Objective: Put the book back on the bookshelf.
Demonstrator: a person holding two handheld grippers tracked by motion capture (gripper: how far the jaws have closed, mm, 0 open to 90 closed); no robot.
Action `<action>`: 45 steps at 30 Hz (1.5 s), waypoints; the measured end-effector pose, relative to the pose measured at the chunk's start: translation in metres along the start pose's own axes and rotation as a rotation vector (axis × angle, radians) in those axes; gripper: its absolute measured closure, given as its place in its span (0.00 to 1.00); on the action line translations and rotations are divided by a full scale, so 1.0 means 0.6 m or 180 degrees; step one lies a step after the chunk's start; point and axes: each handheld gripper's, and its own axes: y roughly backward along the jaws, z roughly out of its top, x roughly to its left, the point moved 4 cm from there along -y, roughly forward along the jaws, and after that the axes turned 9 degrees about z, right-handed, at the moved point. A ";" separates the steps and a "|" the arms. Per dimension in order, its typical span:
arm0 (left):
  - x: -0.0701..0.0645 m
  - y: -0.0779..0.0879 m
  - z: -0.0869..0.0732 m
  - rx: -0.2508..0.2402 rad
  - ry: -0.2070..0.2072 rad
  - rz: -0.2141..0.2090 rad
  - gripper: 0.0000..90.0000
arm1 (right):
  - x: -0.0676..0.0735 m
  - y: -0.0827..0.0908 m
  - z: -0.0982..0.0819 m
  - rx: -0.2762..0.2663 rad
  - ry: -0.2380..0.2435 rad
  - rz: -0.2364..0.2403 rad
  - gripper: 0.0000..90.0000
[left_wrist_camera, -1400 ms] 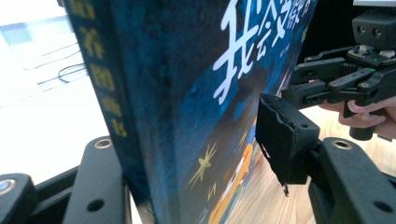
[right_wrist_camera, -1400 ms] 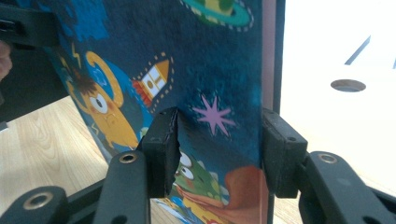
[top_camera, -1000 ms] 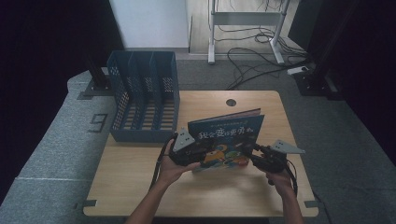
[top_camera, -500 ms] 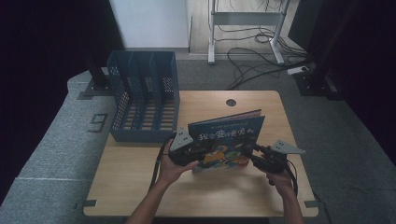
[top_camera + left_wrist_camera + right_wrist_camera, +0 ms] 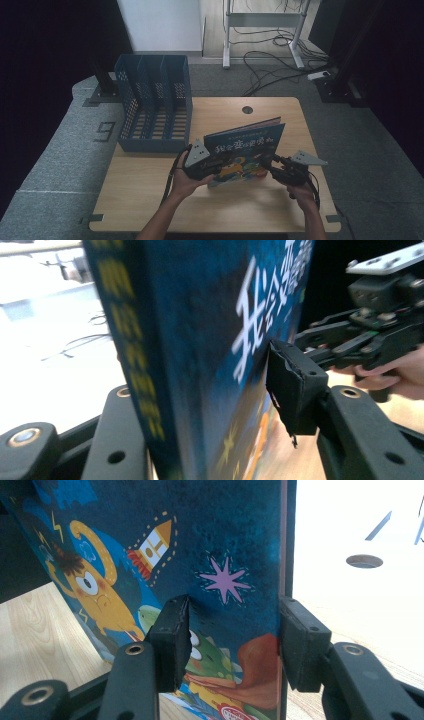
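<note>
At the centre of the high view, the children's picture book [image 5: 246,153] stands tilted on the worktop [image 5: 150,200], the left hand-held gripper [image 5: 200,167] having just been closing around its spine, seemingly not yet clamped, the right hand-held gripper [image 5: 278,169] loosely straddling its edge; both should pinch squarely before lifting toward the blue file rack [image 5: 152,107].

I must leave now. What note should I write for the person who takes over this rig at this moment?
Left tongs: around the book at its spine end, jaws have just been closing; grip unclear.
Right tongs: around its other end; grip unclear.
Book: upright over the table, right of the blue file rack.
Done: book raised.
Left: probably slot it into the rack.
</note>
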 end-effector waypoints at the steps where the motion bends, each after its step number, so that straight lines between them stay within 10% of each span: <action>1: -0.001 0.000 0.001 -0.0003 0.0020 -0.0039 0.57 | 0.000 0.000 0.000 -0.0002 -0.0004 0.0002 0.55; 26: -0.032 0.008 0.014 -0.0173 0.0053 -0.0331 0.87 | -0.012 -0.017 -0.021 0.0184 -0.0073 -0.0210 0.49; 32: -0.033 0.010 0.016 -0.0182 0.0015 -0.0262 0.90 | -0.016 -0.039 -0.044 0.0649 -0.0132 -0.0385 0.48; 45: -0.033 0.012 0.015 -0.0214 0.0038 -0.0268 0.90 | -0.020 -0.042 -0.054 0.0837 -0.0455 -0.0326 0.50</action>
